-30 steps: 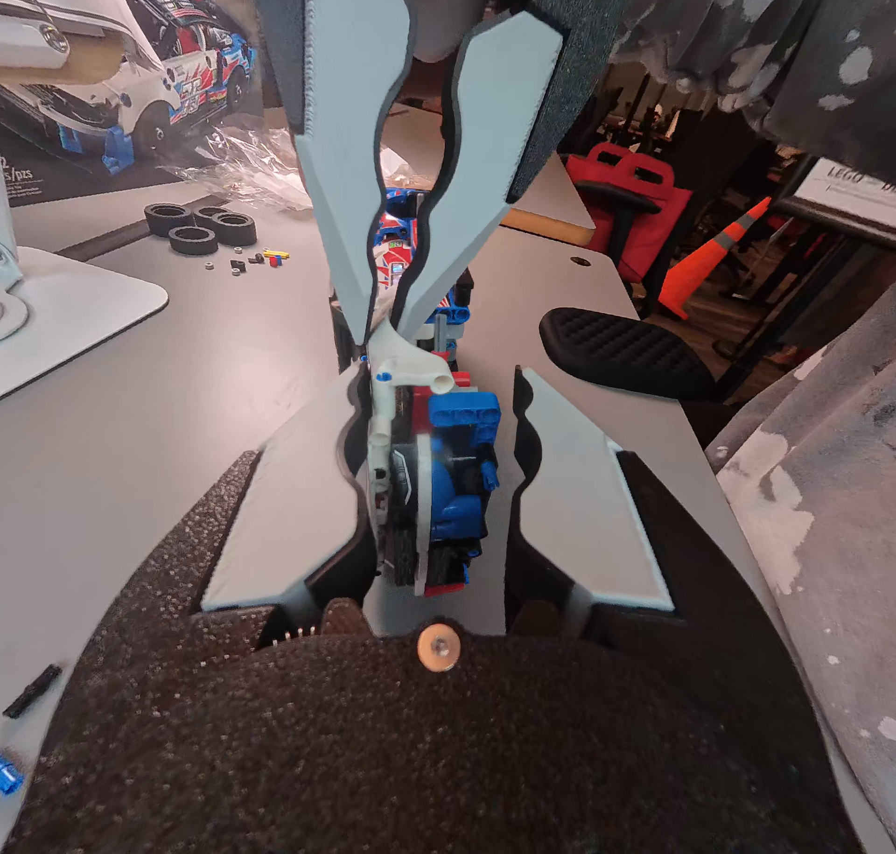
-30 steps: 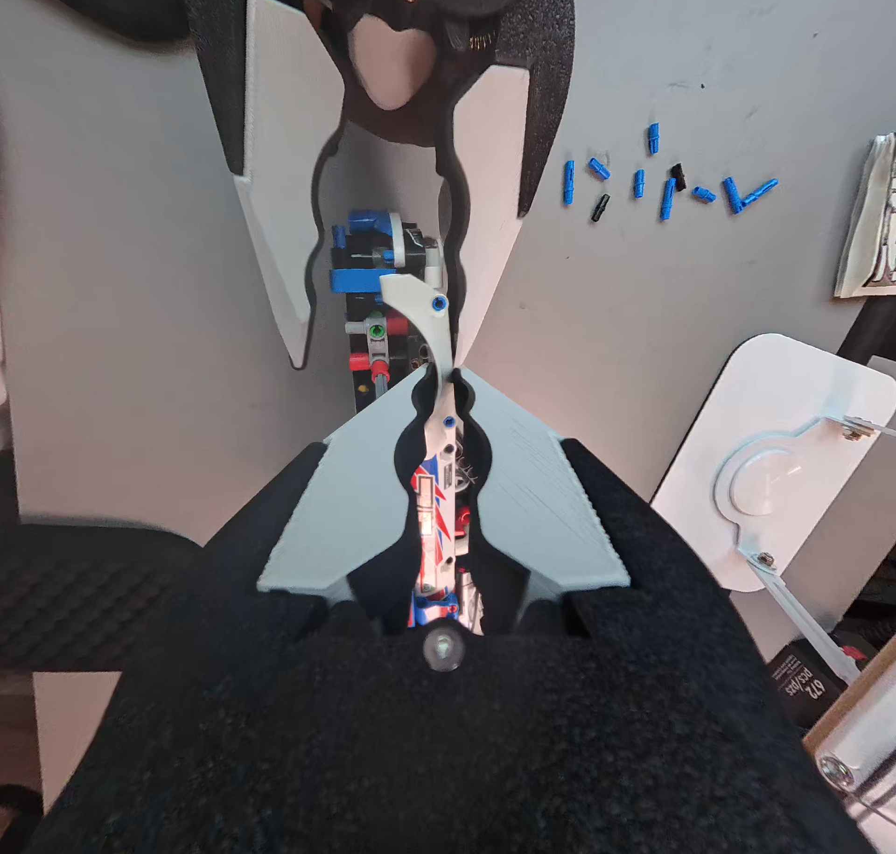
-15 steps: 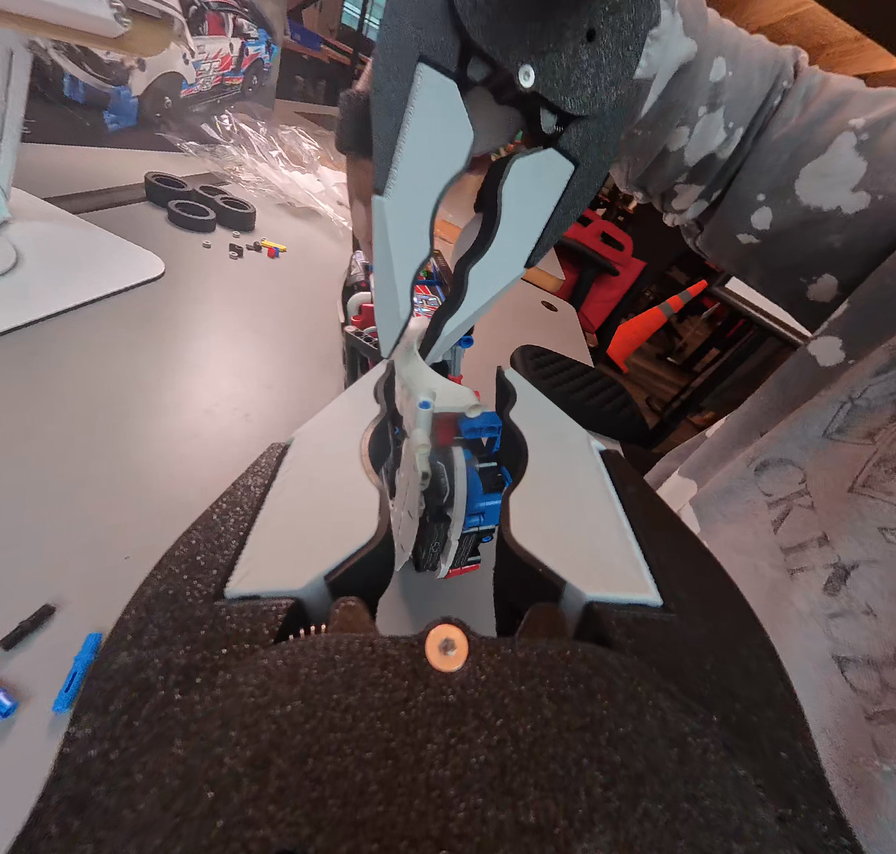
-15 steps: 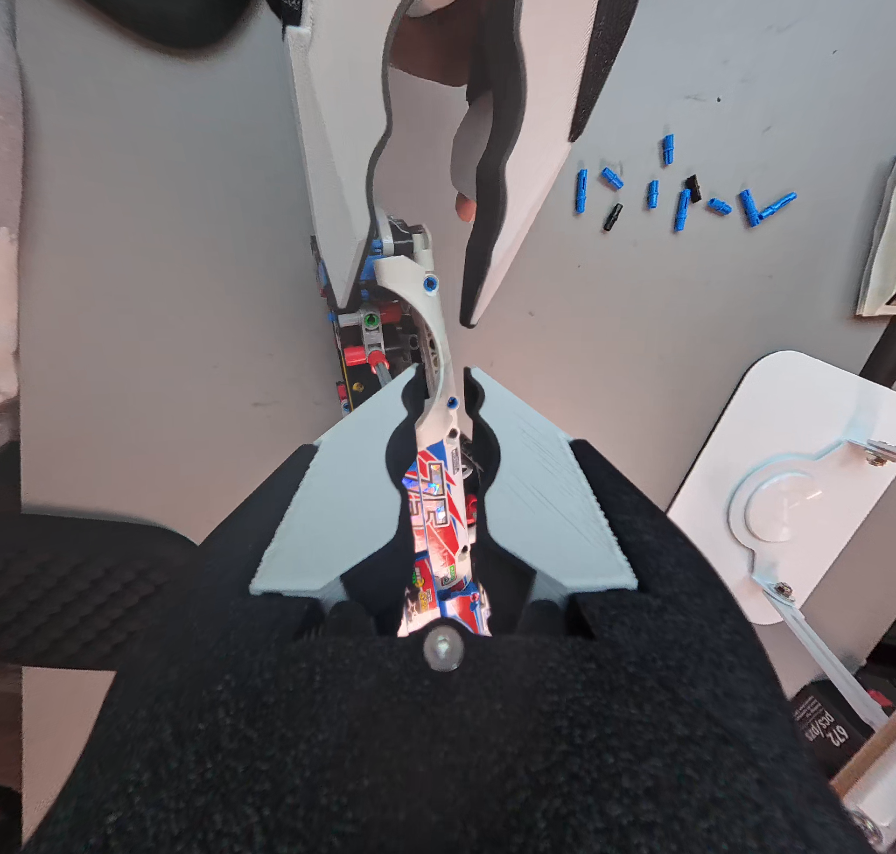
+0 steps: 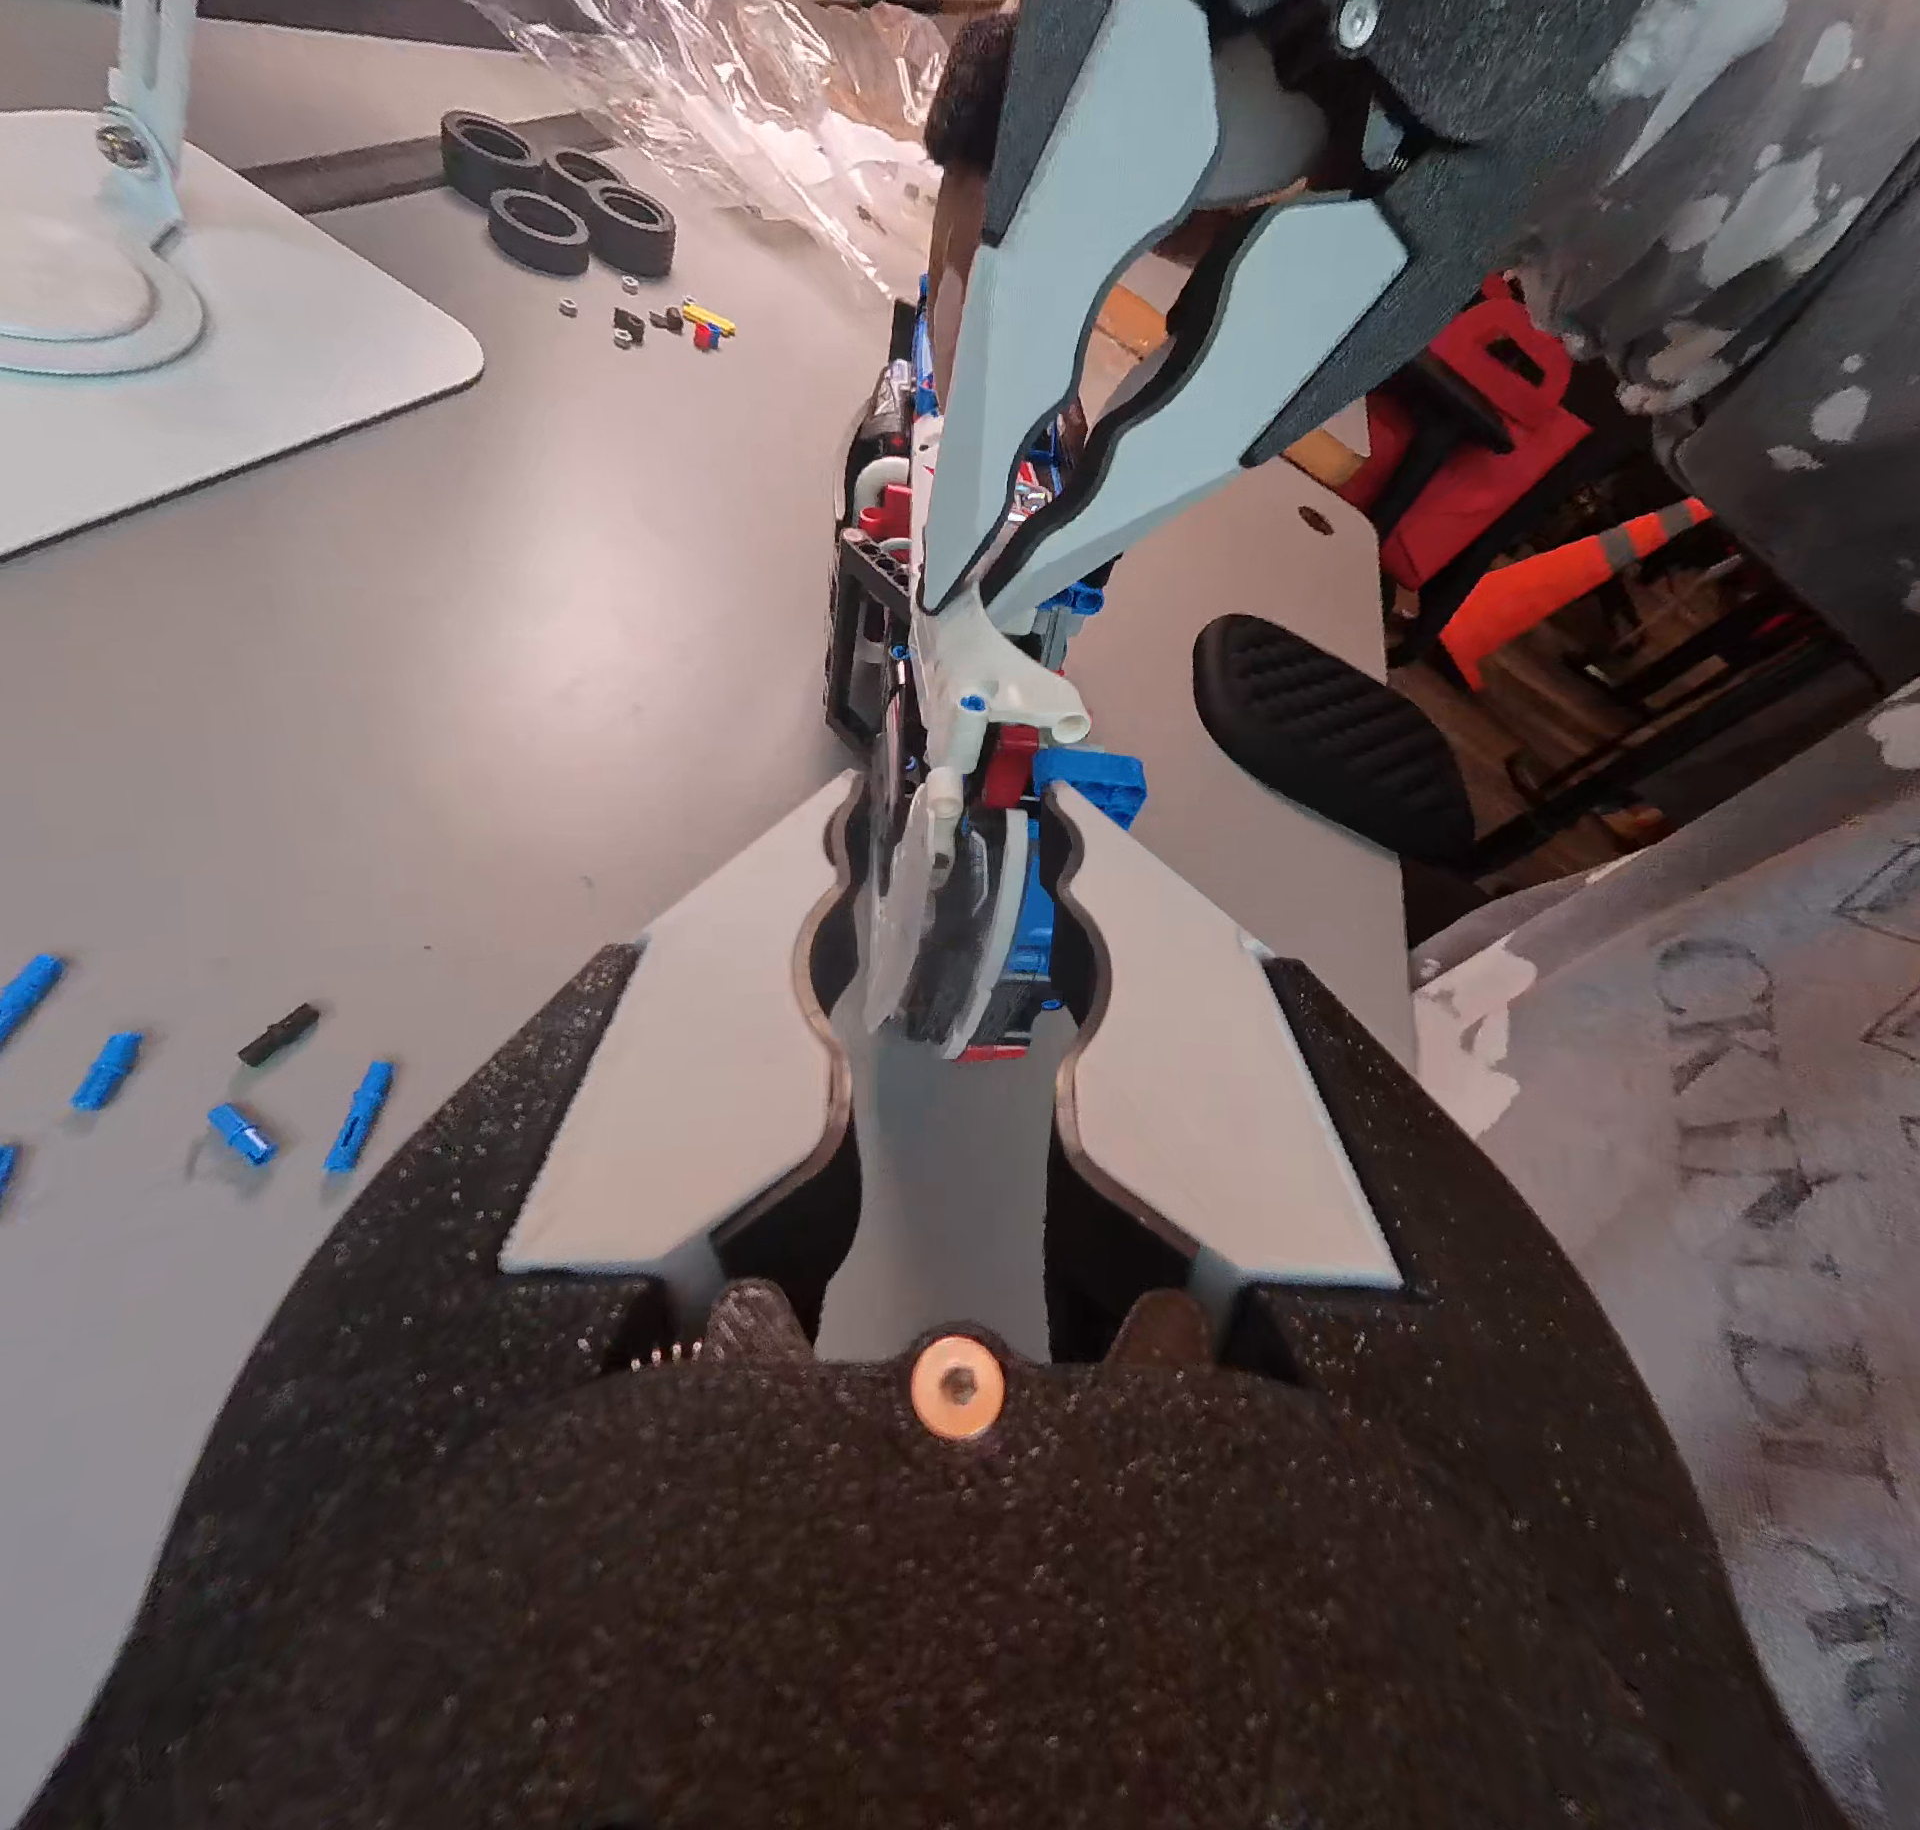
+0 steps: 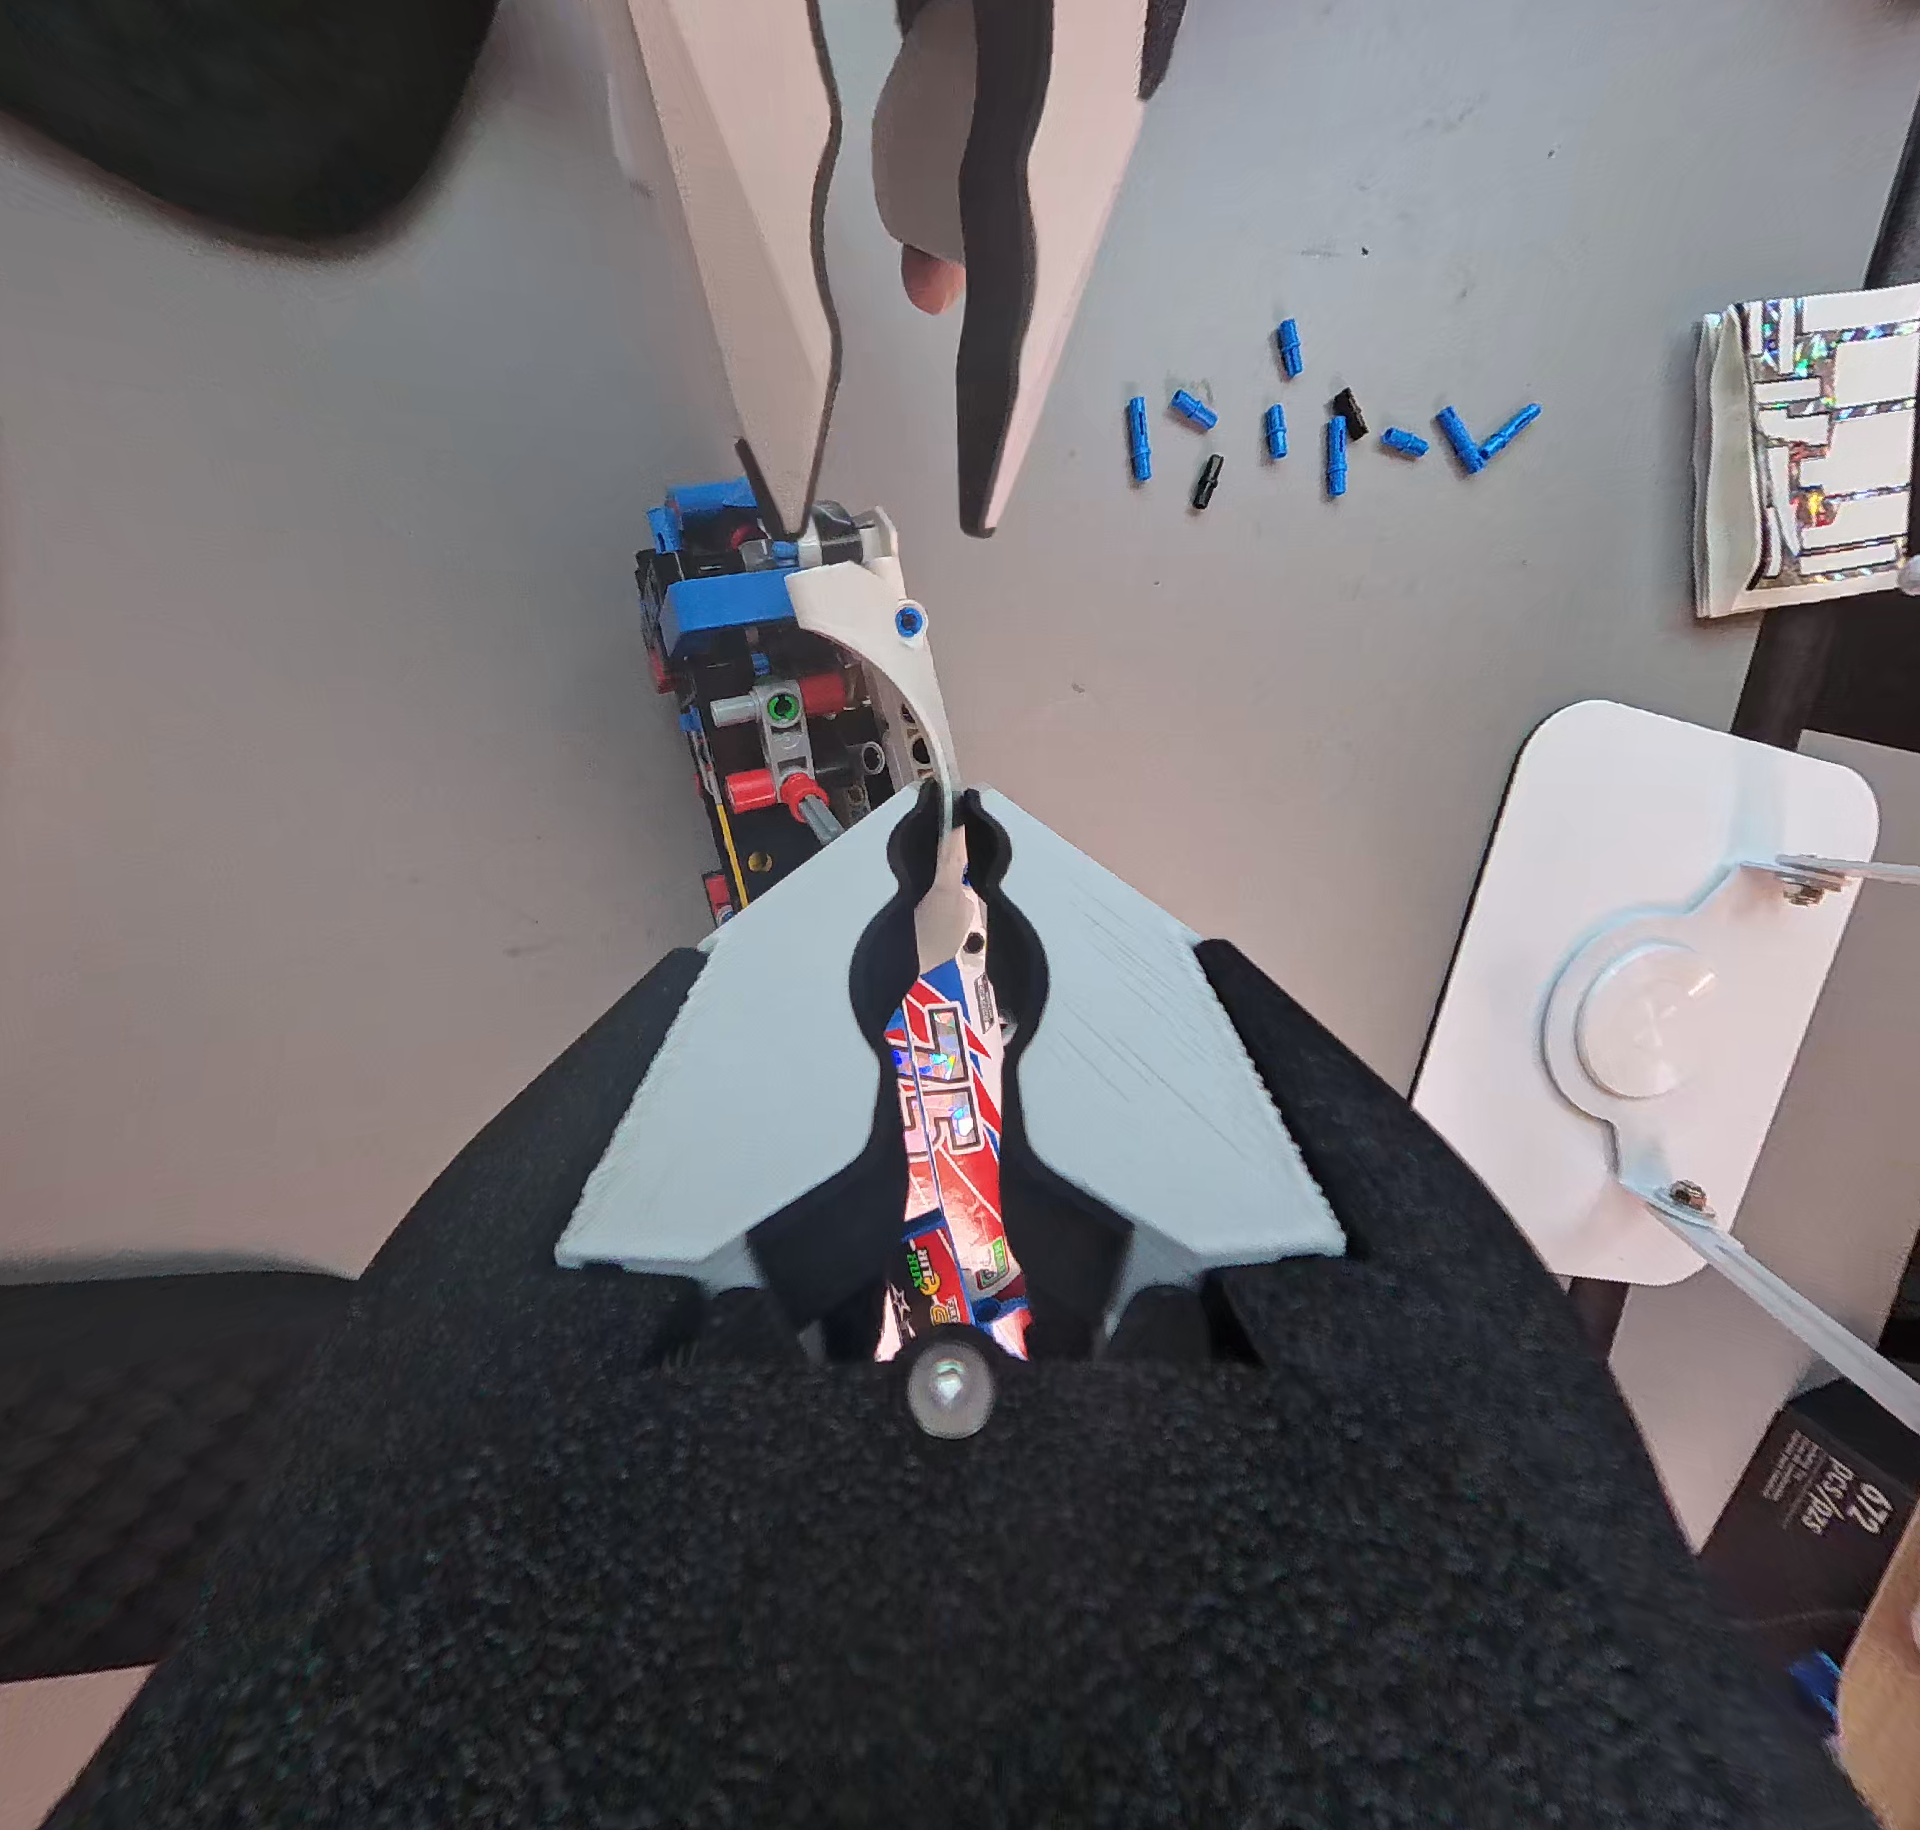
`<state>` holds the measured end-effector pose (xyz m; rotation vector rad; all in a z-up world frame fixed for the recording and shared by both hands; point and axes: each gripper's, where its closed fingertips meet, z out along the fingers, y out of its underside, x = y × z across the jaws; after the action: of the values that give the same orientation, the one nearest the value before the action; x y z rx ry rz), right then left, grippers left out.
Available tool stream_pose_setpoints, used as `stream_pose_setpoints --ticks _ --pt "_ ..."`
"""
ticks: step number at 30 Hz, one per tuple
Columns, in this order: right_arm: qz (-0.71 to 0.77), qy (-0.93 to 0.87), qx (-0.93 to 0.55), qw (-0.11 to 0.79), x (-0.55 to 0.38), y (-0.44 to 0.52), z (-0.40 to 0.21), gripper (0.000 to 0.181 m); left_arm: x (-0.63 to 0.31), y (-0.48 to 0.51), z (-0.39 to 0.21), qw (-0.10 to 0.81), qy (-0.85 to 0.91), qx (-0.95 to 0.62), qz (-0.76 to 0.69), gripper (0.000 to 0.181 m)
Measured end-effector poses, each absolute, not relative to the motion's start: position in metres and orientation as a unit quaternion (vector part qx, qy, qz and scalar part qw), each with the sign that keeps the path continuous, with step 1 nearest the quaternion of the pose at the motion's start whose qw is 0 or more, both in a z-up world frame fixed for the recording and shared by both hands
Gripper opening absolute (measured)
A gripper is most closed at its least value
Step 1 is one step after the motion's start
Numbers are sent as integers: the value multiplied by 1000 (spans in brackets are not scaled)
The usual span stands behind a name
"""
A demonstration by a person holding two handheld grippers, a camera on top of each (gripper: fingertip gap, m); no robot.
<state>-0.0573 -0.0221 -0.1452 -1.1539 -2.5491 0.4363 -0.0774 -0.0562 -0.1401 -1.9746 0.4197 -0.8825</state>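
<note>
The right gripper [image 6: 951,804] is pinching a brick-built toy car [image 6: 769,679] by its white curved side panel [image 6: 883,637], its fingers [image 6: 790,1032] drawn almost together on the thin edge, with the stickered red and blue bodywork running back between them at the centre of the right wrist view. The car is lying on its side on the grey bench [image 5: 416,741], just above centre in that view.

The left gripper [image 5: 951,824] is standing about half open around the car's blue and black end at the centre of the left wrist view; its fingers [image 5: 717,1032] are flanking the model, and whether they are touching it cannot be told.

Judging from this, the pinch on one thin panel is looking fragile, so any squeeze from the left side is best kept gentle and square to the frame, or the panel may pop off.

Blue pins [image 6: 1330,430] are lying scattered at the upper right of the right wrist view, well apart from the car. Black tyres [image 5: 566,196] are sitting at the upper left of the left wrist view.
</note>
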Motion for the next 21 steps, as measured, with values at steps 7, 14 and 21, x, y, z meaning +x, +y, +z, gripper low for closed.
stream_pose_setpoints --ticks 7,14,21 --pt "135 -892 -403 153 -58 -22 -145 4 -69 -42 -152 438 185 -802 -361 22" --pt "123 -884 -428 146 -61 -18 -149 3 -59 -31 -159 466 196 -793 -341 8" --pt "112 -887 -421 153 -61 -17 -151 2 -57 -27 -161 516 194 -780 -296 4"
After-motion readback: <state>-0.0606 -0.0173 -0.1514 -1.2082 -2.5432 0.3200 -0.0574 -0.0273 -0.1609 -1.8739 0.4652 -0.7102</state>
